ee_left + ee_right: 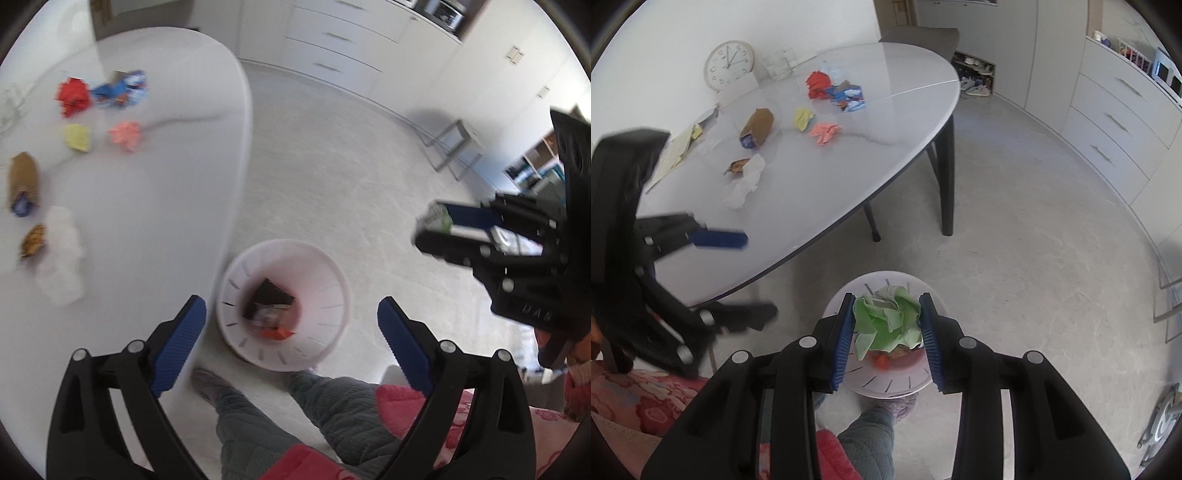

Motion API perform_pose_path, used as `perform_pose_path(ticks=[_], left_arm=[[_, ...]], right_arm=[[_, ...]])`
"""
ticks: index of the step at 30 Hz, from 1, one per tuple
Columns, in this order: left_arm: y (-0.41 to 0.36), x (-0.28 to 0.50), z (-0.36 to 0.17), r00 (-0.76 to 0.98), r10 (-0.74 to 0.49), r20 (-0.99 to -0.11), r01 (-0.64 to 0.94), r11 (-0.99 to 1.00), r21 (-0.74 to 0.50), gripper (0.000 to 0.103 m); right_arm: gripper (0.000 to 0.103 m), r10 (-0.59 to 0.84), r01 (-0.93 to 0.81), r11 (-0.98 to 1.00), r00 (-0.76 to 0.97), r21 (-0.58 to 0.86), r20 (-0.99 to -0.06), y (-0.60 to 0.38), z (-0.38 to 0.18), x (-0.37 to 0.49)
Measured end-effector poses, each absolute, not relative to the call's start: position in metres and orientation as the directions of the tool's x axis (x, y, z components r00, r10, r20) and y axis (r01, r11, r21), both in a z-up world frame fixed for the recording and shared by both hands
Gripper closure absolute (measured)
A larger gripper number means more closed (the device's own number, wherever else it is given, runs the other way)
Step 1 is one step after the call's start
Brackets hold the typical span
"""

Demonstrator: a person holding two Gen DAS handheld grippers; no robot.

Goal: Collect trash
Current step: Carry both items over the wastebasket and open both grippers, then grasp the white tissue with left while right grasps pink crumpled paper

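Observation:
My right gripper (888,319) is shut on a crumpled green paper (886,323) and holds it right above the white trash bin (882,387) on the floor. In the left wrist view the right gripper (439,229) shows at the right, above and right of the bin (332,288). My left gripper (291,325) is open and empty above the bin, beside the table edge. The bin holds a dark wrapper (271,295) and red scraps (277,333). On the white table (886,122) lie red (817,84), blue (849,96), yellow (803,119) and pink (823,133) crumpled papers, a brown bag (758,127) and white tissue (746,181).
A clock (728,64) and a glass (779,63) stand at the table's far side, papers (677,147) at its left. The person's legs (295,413) stand by the bin. White drawers (1115,122) line the right wall. A stool (456,147) stands on the floor.

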State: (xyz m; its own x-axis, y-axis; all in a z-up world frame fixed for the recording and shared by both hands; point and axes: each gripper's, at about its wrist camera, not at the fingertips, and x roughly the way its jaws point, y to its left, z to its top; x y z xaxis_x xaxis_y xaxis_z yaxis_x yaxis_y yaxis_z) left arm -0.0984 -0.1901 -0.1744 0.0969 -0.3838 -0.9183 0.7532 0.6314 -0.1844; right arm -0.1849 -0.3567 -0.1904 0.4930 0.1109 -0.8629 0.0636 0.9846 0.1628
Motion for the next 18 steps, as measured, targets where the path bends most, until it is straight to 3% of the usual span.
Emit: perform_pose_path(ticks=[2, 3, 6, 9, 18], left_arm=[[-0.176, -0.093, -0.165, 0.134, -0.372, -0.919, 0.735, 0.659, -0.159, 0.011], [-0.168, -0.089, -0.161, 0.154, -0.362, -0.919, 0.722, 0.676, -0.145, 0.009], [-0.147, -0.076, -0.154, 0.208, -0.336, -0.919, 0.678, 0.726, -0.112, 0.008], [-0.125, -0.058, -0.152, 0.252, -0.3, -0.92, 0.626, 0.776, -0.082, 0.008], [-0.074, -0.01, -0.161, 0.311, -0.245, -0.918, 0.487, 0.871, -0.067, 0.008]], right_arm=[[0.058, 0.129, 0.042, 0.985, 0.481, 0.17, -0.867, -0.349, -0.194, -0.182], [0.042, 0.132, 0.034, 0.985, 0.475, 0.168, -0.87, -0.346, -0.196, -0.181], [0.009, 0.103, 0.033, 0.99, 0.49, 0.137, -0.866, -0.334, -0.195, -0.178], [0.003, 0.093, 0.042, 0.99, 0.502, 0.132, -0.86, -0.327, -0.19, -0.169], [0.002, 0.1, 0.033, 0.99, 0.542, 0.14, -0.834, -0.314, -0.171, -0.13]])
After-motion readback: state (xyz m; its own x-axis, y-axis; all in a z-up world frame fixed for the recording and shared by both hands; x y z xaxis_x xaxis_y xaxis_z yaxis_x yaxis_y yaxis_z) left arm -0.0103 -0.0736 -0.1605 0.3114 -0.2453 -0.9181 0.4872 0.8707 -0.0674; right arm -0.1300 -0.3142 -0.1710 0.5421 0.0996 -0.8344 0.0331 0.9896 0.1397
